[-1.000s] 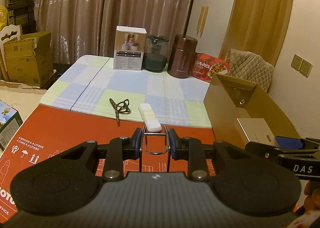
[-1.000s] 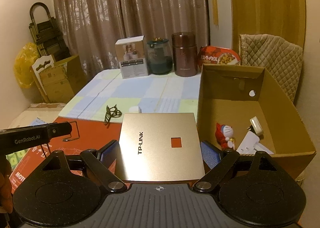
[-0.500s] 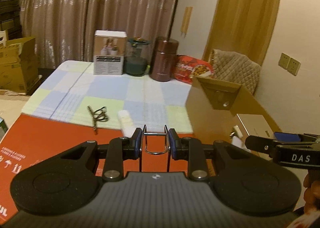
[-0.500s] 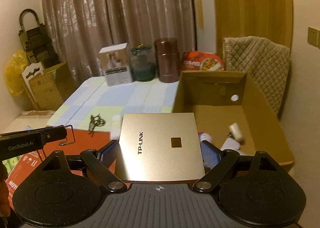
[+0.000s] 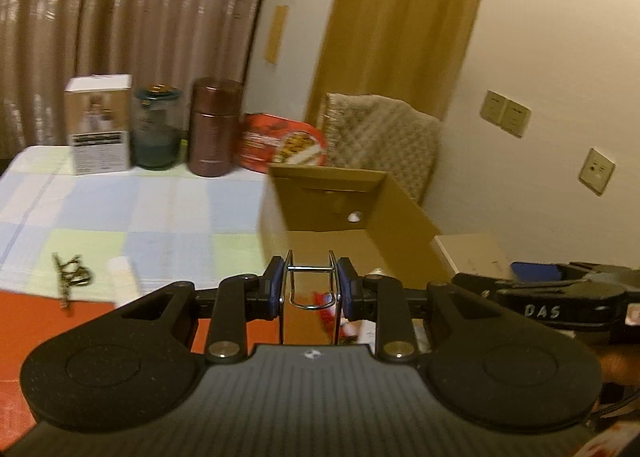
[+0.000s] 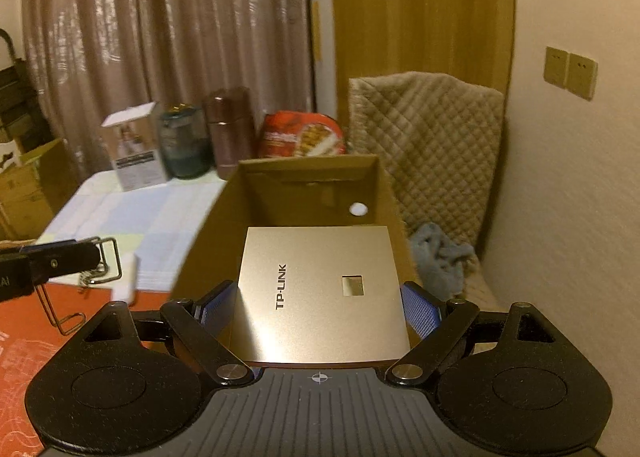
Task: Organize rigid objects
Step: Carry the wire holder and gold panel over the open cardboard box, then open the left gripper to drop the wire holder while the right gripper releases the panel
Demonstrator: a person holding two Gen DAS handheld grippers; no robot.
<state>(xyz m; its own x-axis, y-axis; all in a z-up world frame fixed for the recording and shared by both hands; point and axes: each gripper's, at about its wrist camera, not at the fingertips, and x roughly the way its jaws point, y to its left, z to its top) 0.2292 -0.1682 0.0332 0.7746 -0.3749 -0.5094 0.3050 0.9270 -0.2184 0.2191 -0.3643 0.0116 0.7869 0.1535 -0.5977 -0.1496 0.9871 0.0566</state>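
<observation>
My right gripper is shut on a gold TP-LINK box and holds it over the open cardboard box. My left gripper is shut on a bent metal wire clip near the cardboard box's left wall. The clip and left gripper also show at the left of the right wrist view. The right gripper and gold box show at the right of the left wrist view. A key bunch and a white stick lie on the checked cloth.
At the back of the cloth stand a white carton, a green jar, a brown flask and a red food pack. A quilted cushion leans behind the cardboard box. An orange sheet covers the near surface.
Both grippers have moved right toward the cardboard box. The gold box is now over the box's opening and the wire clip is at its left wall.
</observation>
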